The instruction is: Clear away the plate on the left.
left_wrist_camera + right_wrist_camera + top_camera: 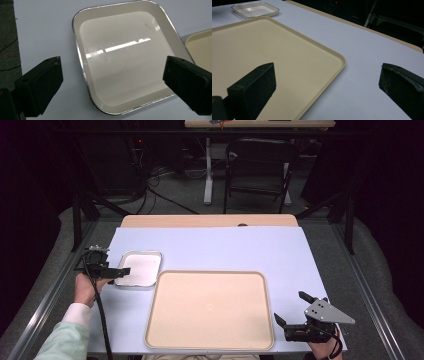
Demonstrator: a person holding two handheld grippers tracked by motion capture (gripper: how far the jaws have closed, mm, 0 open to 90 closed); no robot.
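surface: worktop [220, 251], pale blue-grey sheet over wood | near centre: large beige tray [210, 310], flat | left: small white dish [139, 268] with metal rim, just beside tray's corner, flat

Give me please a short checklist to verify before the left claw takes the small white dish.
1. Left claw open: ok, its jaws stand wide apart.
2. Small white dish empty: ok, nothing lies in it.
3. Jaws around the dish rim: not ok, the claw is above the near part of the dish, not closed on it.
4. Beige tray free to receive it: ok, bare surface.
5. Right claw out of the way: ok, open at the tray's right corner.
6. Height of the left claw over the dish: cannot tell.
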